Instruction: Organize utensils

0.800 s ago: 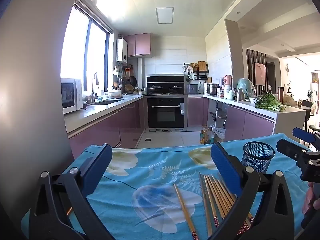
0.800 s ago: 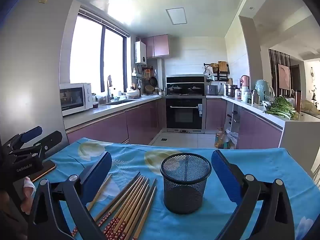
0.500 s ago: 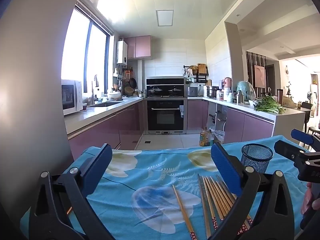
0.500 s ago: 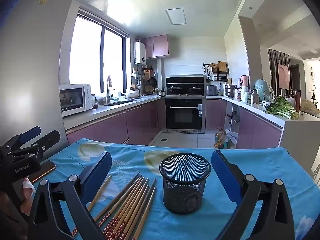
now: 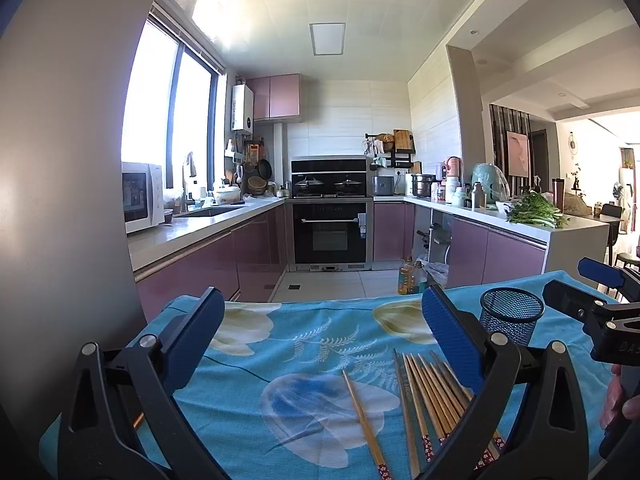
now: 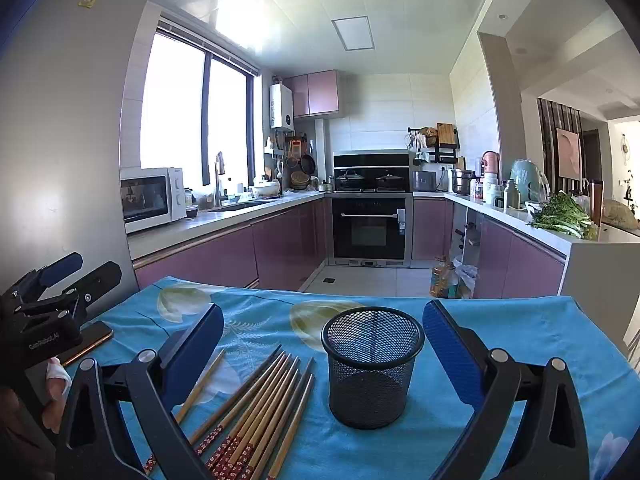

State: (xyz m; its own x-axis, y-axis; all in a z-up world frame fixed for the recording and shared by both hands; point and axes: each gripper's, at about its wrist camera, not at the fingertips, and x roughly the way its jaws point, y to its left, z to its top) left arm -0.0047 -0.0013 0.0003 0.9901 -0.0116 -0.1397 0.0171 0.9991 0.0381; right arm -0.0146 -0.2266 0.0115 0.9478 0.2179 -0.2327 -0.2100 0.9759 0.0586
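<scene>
Chopsticks (image 6: 256,408) beside mesh cup (image 6: 373,364), left gripper (image 5: 320,344) marked "GenRobot.AI" spread wide, right gripper (image 6: 322,346) likewise, both empty

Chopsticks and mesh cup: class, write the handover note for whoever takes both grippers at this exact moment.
Left gripper: open, empty, above the cloth.
Right gripper: open, empty, facing the black mesh cup.
Bundle of chopsticks lies flat on the blue tablecloth, beside the cup; one single chopstick lies apart from it.
Done: nothing in the cup yet.
Left: pick up the chopsticks and stand them in the cup.
</scene>
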